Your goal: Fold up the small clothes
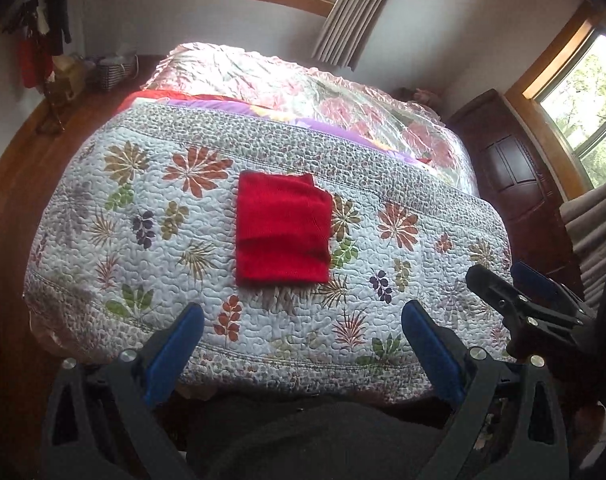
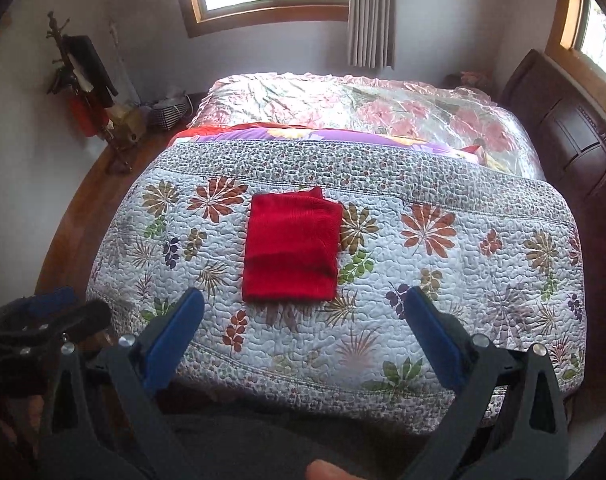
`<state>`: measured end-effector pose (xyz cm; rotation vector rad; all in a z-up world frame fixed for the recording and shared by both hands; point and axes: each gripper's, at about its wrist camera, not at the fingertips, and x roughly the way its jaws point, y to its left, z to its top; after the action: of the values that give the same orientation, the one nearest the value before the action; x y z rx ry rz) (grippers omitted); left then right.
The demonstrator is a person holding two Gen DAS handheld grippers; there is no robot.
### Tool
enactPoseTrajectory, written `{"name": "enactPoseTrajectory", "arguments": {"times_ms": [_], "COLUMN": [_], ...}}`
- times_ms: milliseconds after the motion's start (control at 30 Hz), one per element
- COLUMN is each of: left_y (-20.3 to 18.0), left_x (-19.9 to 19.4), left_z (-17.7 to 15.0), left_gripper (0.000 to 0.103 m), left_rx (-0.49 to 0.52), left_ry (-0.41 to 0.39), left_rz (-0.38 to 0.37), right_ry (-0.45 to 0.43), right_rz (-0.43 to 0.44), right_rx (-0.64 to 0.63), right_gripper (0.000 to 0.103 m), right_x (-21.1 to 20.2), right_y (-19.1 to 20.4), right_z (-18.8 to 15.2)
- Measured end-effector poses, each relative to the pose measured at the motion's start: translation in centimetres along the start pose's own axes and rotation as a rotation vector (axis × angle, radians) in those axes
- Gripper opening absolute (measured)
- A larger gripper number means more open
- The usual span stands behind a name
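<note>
no writing seen | folded red knit garment (image 1: 281, 229) lay on floral quilt (image 1: 143, 216) | left gripper (image 1: 303, 320) spread wide, empty | right gripper (image 2: 305, 306) spread wide, empty

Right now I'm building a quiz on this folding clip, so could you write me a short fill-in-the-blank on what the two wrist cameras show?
1. The folded garment lying on the quilt is ____ in colour.
2. Both the left gripper and the right gripper have their jaws ____, holding nothing.
3. The gripper pads are ____ in colour.
4. The garment touches ____ gripper.

Missing words: red; open; blue; neither
</note>
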<state>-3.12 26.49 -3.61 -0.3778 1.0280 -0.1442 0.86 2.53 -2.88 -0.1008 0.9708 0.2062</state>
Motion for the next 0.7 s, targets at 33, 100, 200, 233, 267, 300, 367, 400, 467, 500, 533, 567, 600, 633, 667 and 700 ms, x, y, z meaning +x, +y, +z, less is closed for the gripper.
{"name": "enactPoseTrajectory", "arguments": {"times_ms": [33,100,200,233,267,300,367,400,467,500,533,567,600,633,667,700], "left_y": [0.1,0.3,0.7,0.8,1.0,1.2,1.5,1.5,1.8,1.9,1.9,2.0,2.1,2.1,2.1,2.1], "left_x": [0.0,-0.1,-0.2,-0.2,-0.2,-0.2,-0.3,-0.3,-0.3,-0.3,-0.3,-0.2,-0.2,-0.2,-0.2,-0.2], "left_z": [0.1,0.2,0.1,0.0,0.0,0.0,0.0,0.0,0.0,0.0,0.0,-0.1,-0.1,0.0,0.0,0.0], "left_gripper": [0.099,0.099,0.099,0.099,0.099,0.099,0.099,0.099,0.099,0.099,0.099,0.099,0.099,0.099,0.099,0.099], "left_rx": [0.0,-0.001,0.001,-0.001,-0.003,-0.005,-0.005,-0.005,-0.005,-0.005,-0.005,-0.005,-0.004,-0.004,-0.004,-0.004], "left_ry": [0.0,0.001,0.002,0.004,0.006,0.007,0.009,0.008,0.009,0.01,0.012,0.013,0.015,0.015,0.015,0.013], "left_rz": [0.0,-0.003,-0.005,-0.007,-0.008,-0.006,-0.008,-0.006,-0.002,-0.001,-0.001,-0.002,-0.001,-0.001,-0.001,-0.001], "right_ry": [0.0,0.005,0.01,0.013,0.014,0.015,0.019,0.02,0.017,0.016,0.018,0.018,0.015,0.01,0.008,0.007], "right_rz": [-0.002,-0.01,-0.012,-0.015,-0.017,-0.019,-0.019,-0.02,-0.03,-0.033,-0.036,-0.038,-0.037,-0.038,-0.039,-0.037], "right_rx": [0.002,0.005,0.013,0.01,0.007,0.003,-0.005,-0.008,-0.017,-0.023,-0.025,-0.028,-0.032,-0.036,-0.037,-0.037], "right_gripper": [0.1,0.1,0.1,0.1,0.1,0.1,0.1,0.1,0.1,0.1,0.1,0.1,0.1,0.1,0.1,0.1], "right_x": [-0.1,0.0,0.1,0.1,0.1,0.2,0.3,0.3,0.3,0.3,0.4,0.4,0.4,0.3,0.3,0.4], "right_y": [0.2,0.4,0.7,0.9,1.1,1.3,1.8,2.0,2.3,2.5,2.7,2.8,3.0,3.1,3.1,3.2], "right_z": [0.0,0.0,0.1,0.1,0.1,0.1,0.1,0.1,0.1,0.1,0.1,0.1,0.0,0.0,0.0,0.0]}}
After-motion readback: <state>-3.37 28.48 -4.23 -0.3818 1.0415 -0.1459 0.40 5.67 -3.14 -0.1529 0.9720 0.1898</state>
